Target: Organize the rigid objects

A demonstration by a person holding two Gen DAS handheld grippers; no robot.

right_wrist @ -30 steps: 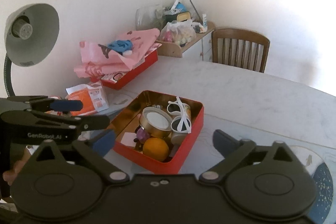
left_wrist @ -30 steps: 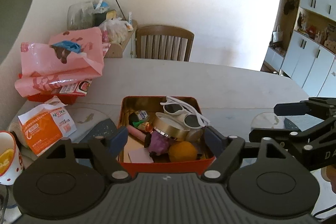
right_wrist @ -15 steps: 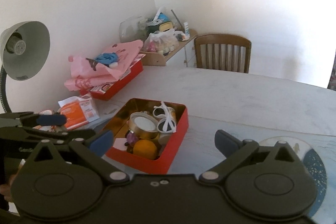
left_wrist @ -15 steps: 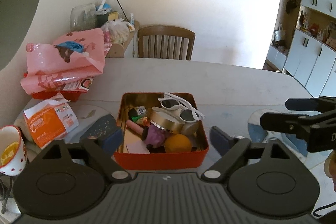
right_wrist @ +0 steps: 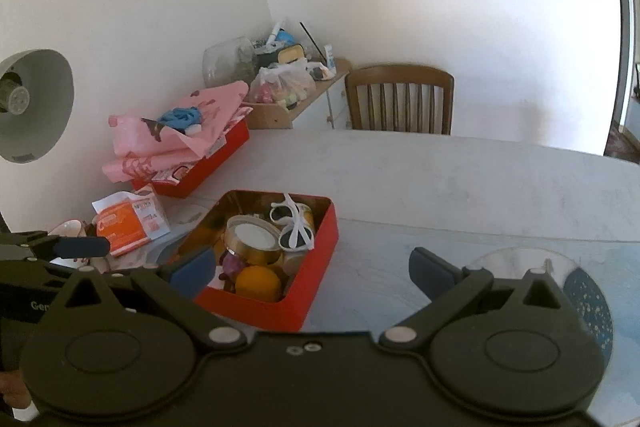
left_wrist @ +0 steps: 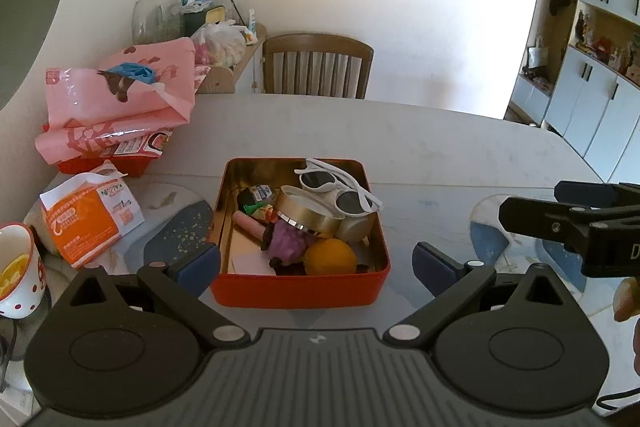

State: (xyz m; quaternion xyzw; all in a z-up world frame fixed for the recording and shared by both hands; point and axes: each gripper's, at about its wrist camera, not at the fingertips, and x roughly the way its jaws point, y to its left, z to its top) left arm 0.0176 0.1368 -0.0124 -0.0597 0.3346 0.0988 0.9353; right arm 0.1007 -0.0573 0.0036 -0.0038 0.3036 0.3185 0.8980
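Both grippers, left (left_wrist: 316,261) and right (right_wrist: 310,273), hung wide open, empty, before the tin (left_wrist: 296,293); the left's jaws had just been opening; next, a pick.

Couldn't read orange packet (left_wrist: 90,223) print. Mug (left_wrist: 18,269) cut by left edge. Small items under gold tin (left_wrist: 306,213) mostly hidden from me.

Bare table (right_wrist: 460,187) open beyond and right of the crowded red tin (left_wrist: 296,291), orange packet (left_wrist: 88,227), mug (left_wrist: 18,267) and pink bags (left_wrist: 116,107) blocking the left side
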